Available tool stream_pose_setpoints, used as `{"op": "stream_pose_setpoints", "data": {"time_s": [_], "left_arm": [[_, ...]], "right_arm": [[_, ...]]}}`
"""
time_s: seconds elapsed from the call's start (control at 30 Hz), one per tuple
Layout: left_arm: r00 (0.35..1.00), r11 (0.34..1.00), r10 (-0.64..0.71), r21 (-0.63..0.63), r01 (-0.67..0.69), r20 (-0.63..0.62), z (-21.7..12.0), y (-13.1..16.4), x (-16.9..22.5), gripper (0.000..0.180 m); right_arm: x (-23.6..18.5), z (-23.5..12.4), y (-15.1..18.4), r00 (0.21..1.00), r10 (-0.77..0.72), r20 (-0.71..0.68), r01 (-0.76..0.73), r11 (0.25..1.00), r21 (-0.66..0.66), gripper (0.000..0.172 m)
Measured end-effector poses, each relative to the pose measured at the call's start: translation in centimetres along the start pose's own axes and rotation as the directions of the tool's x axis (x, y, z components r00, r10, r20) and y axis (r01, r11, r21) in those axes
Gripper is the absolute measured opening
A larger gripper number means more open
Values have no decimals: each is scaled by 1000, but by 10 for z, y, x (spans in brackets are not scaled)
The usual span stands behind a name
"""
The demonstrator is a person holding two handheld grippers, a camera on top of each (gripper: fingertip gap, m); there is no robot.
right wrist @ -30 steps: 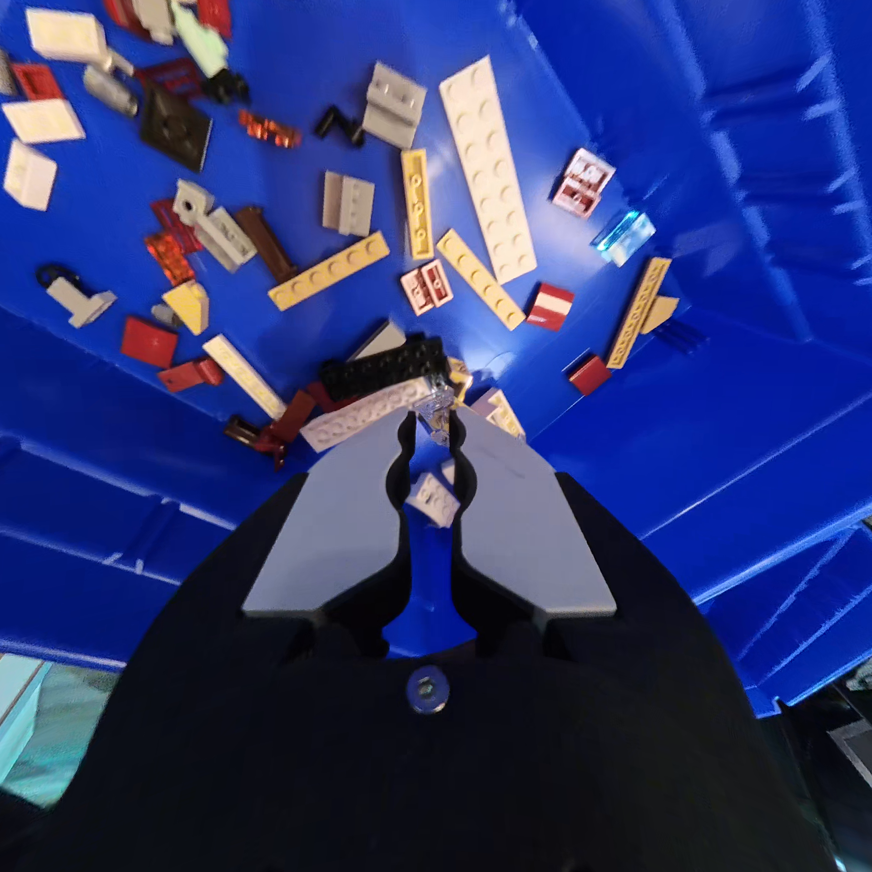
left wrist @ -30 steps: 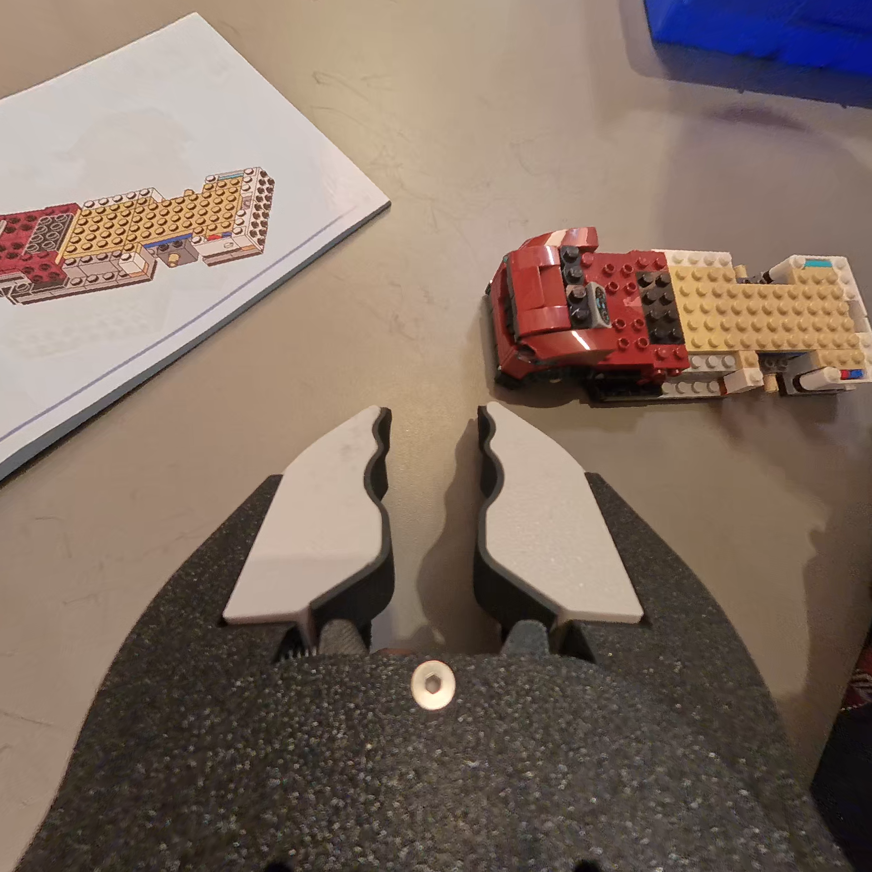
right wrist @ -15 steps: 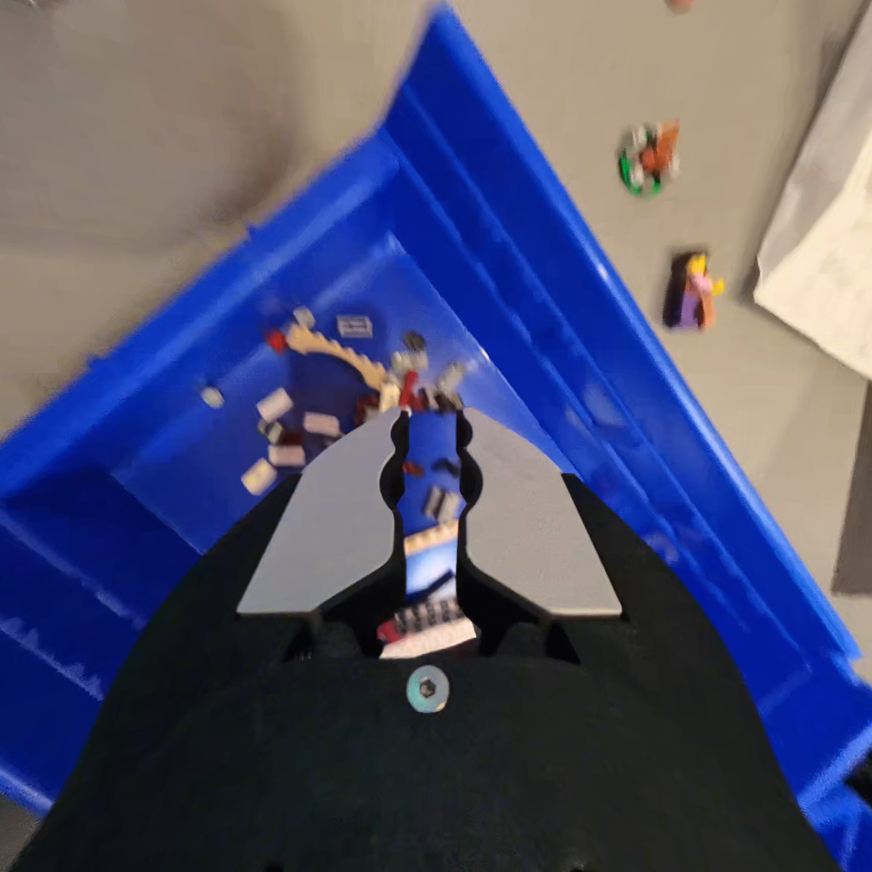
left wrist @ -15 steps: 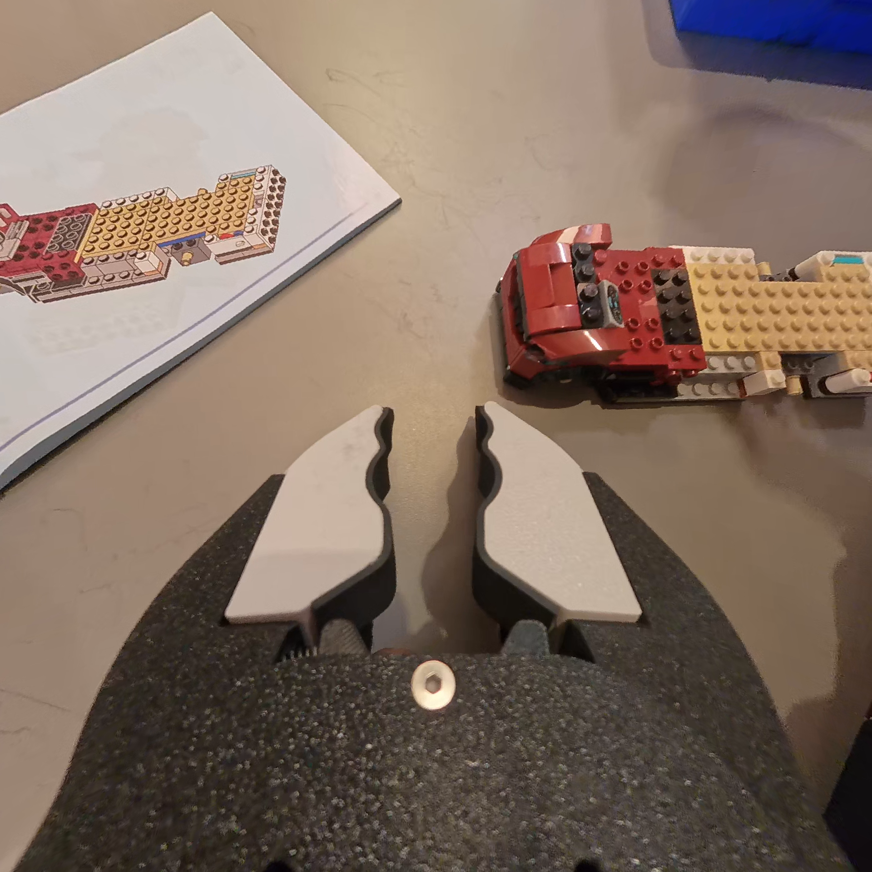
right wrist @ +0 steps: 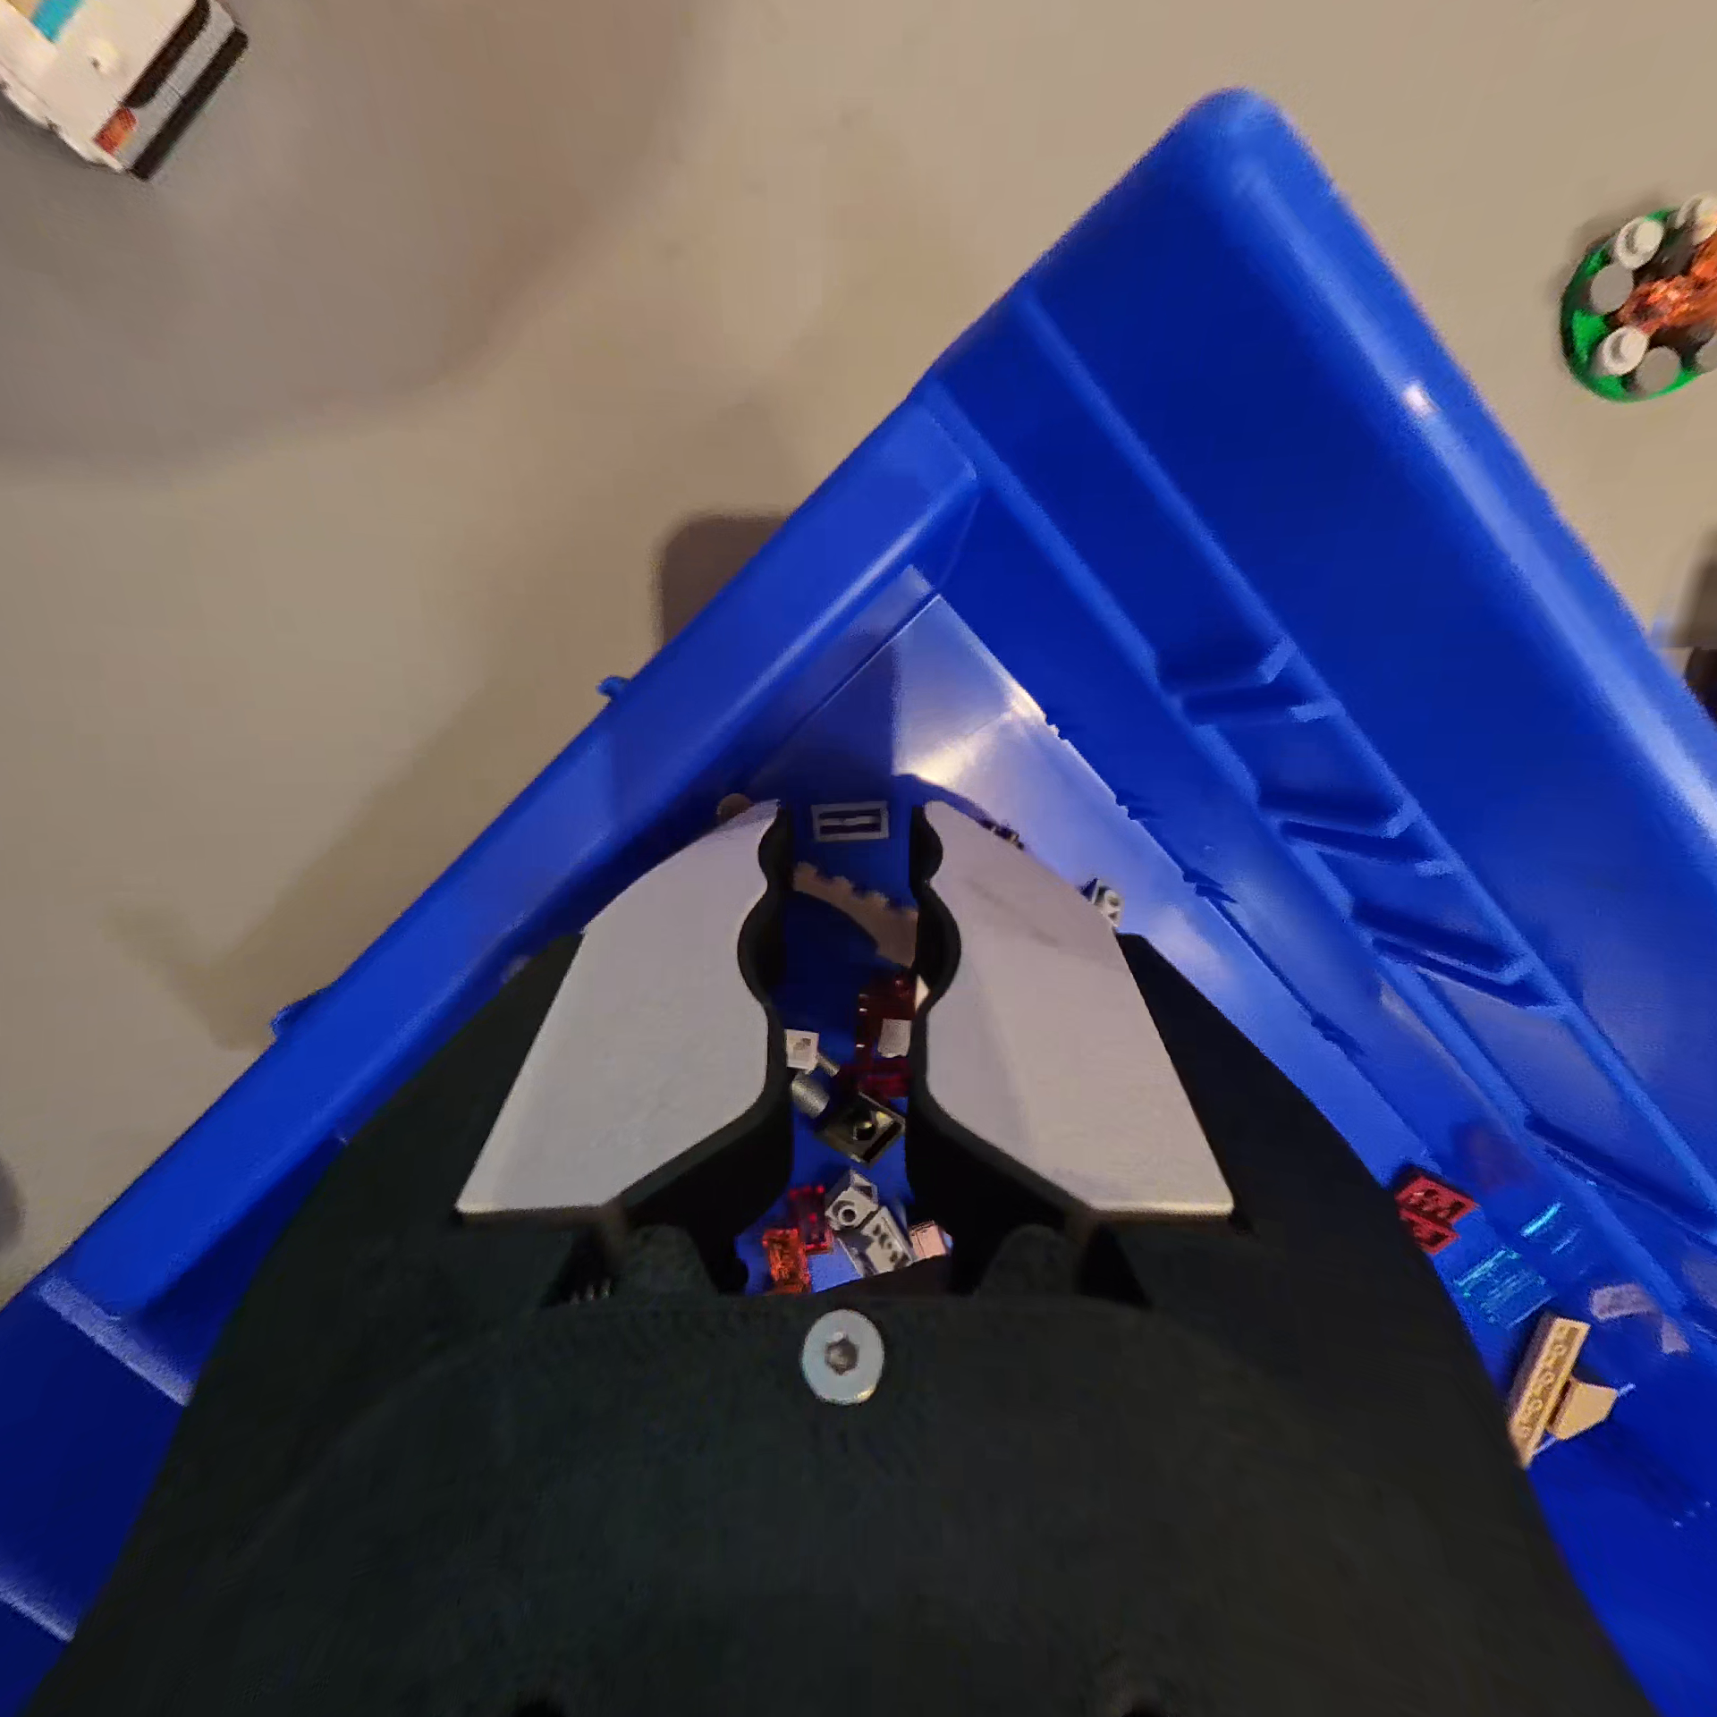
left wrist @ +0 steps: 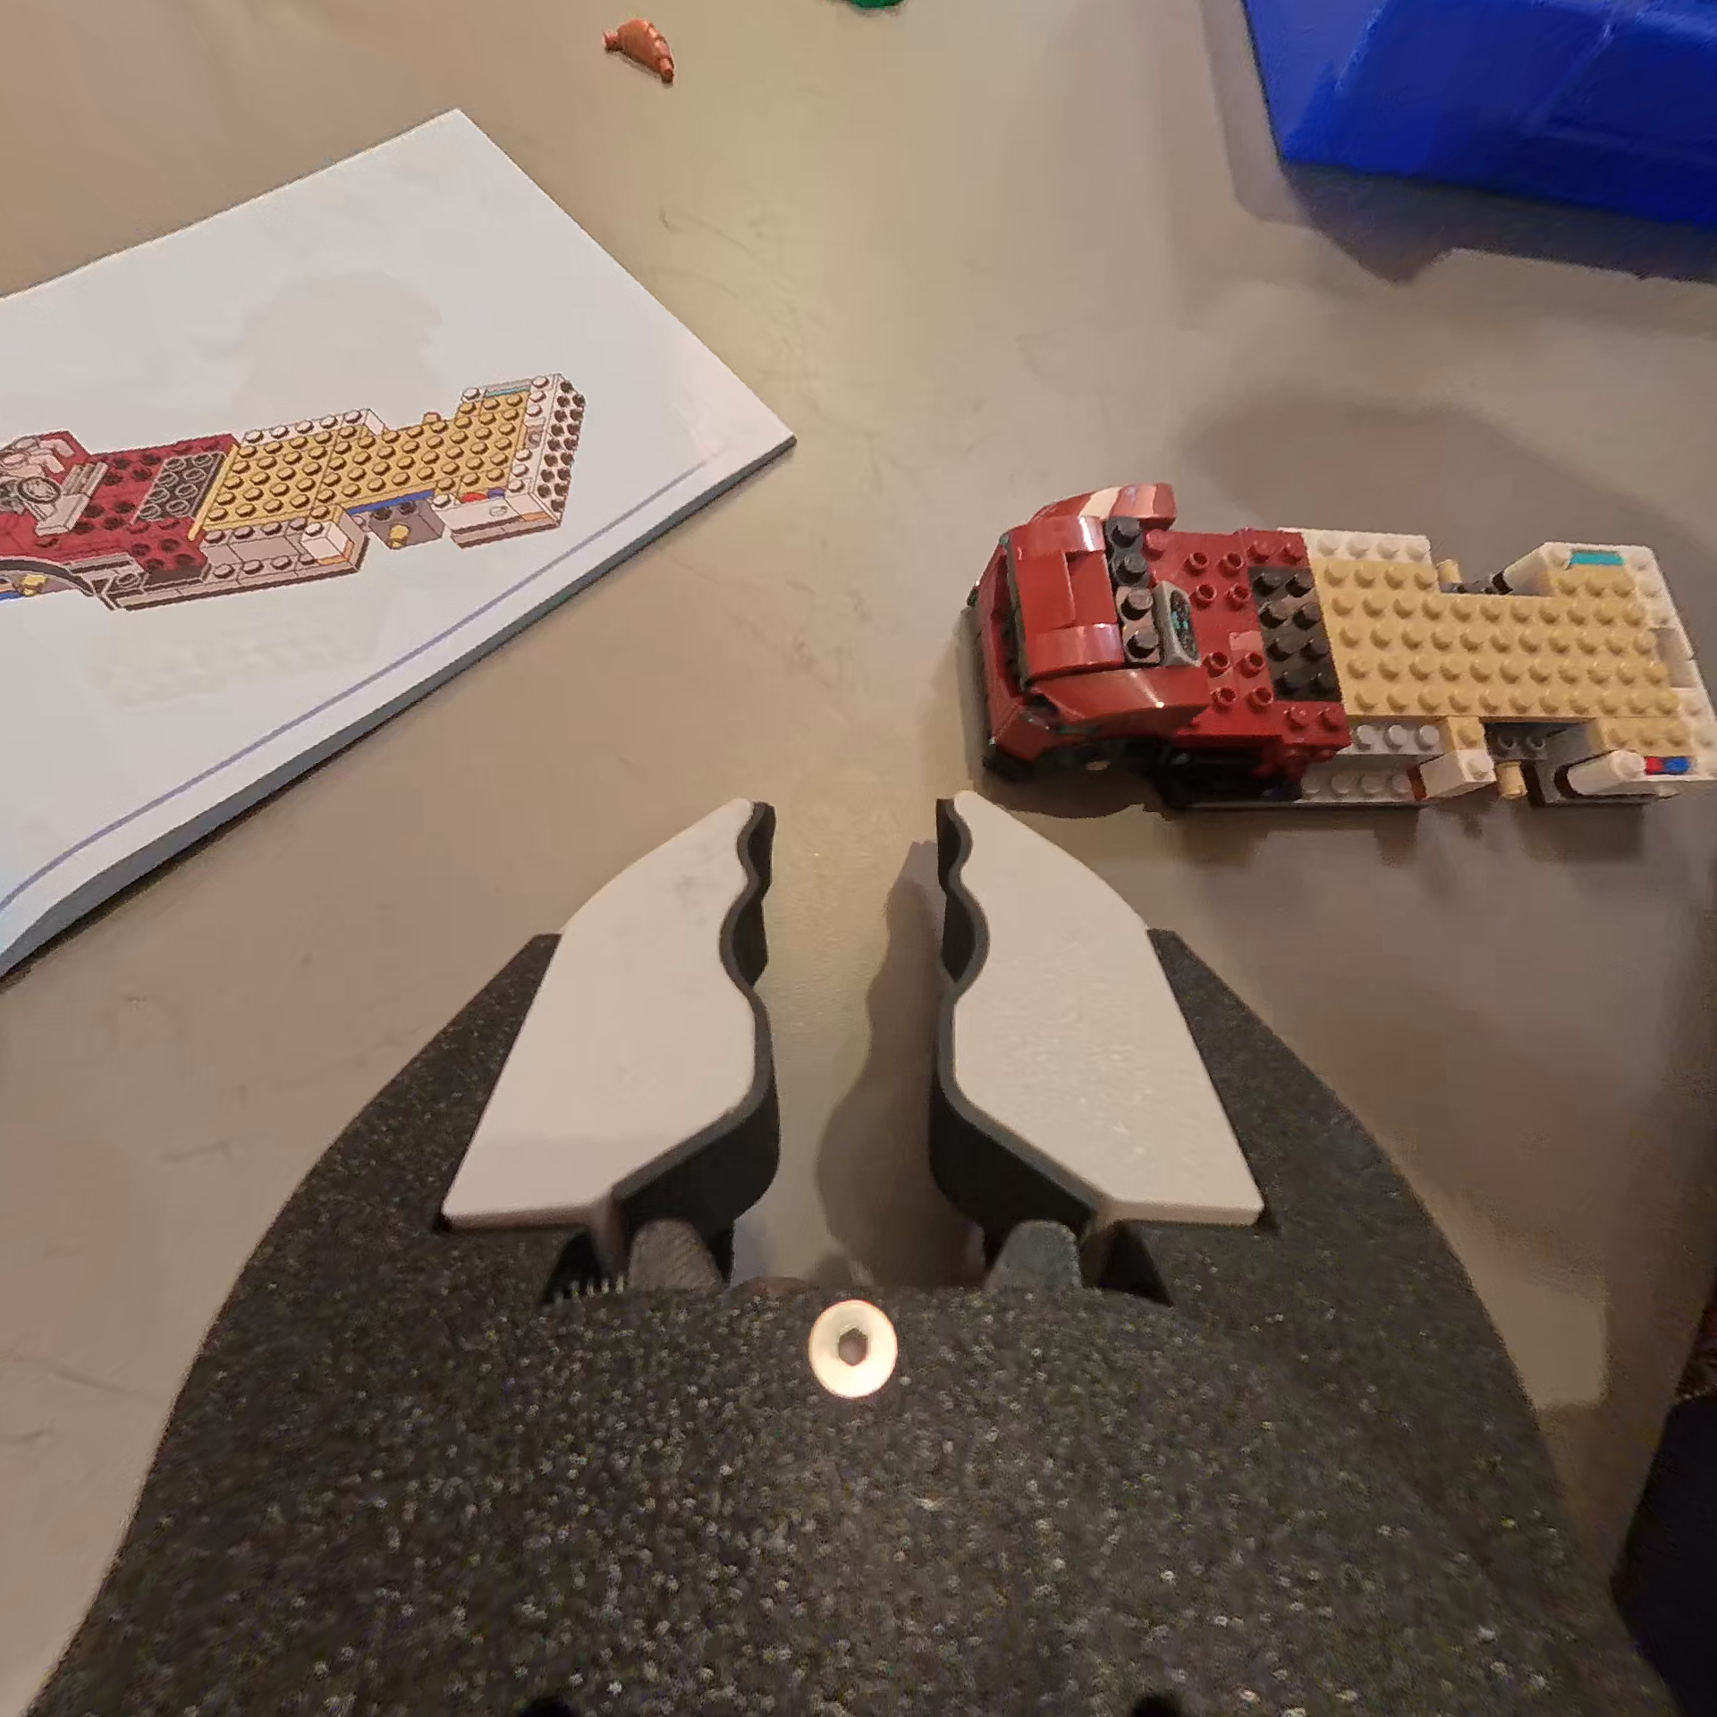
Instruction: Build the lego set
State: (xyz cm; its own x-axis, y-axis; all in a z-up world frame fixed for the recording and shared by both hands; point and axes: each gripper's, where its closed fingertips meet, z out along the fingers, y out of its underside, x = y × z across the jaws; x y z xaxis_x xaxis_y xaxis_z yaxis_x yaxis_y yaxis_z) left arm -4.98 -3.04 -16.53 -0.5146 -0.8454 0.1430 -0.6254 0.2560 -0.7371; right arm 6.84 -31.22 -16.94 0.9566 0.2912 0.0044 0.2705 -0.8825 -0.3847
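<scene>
While both claws hang above a grey tabletop (left wrist: 929,279), neither grips anything.

Left gripper: the left gripper (left wrist: 853,818) has its two grey fingers parted, with only bare table showing in the gap between them.

Nearest to left gripper: a part-built brick vehicle (left wrist: 1338,650), dark red at the front and tan with white edging behind, lies on the table just ahead and to the right of the fingertips, not touching them.

Farther left: an open instruction booklet (left wrist: 372,372) printed with a drawing of the same model lies flat on the table.

Far edge: a small brown piece (left wrist: 639,42) lies on the table.

Right gripper: the right gripper (right wrist: 847,822) is held above a blue plastic bin (right wrist: 1161,418), fingers apart, nothing between its pads.

Bin contents: loose bricks (right wrist: 859,1115) in red, grey, tan and black lie on the bin floor, seen through the gap.

Beside bin: a round green brick assembly (right wrist: 1644,307) lies on the table.
</scene>
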Motion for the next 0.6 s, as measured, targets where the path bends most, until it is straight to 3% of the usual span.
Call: {"op": "stream_pose_setpoints", "data": {"time_s": [0.33,0.6], "left_arm": [[1000,1000,6,5,-6,-1,0,-1,1,35],[1000,1000,2,17,-2,-10,-2,-2,1,35]], "right_arm": [[1,-3,7,999,-29,-45,27,998,-54,16],[4,-82,-23,940,135,-314,-79,979,185,16]]}}
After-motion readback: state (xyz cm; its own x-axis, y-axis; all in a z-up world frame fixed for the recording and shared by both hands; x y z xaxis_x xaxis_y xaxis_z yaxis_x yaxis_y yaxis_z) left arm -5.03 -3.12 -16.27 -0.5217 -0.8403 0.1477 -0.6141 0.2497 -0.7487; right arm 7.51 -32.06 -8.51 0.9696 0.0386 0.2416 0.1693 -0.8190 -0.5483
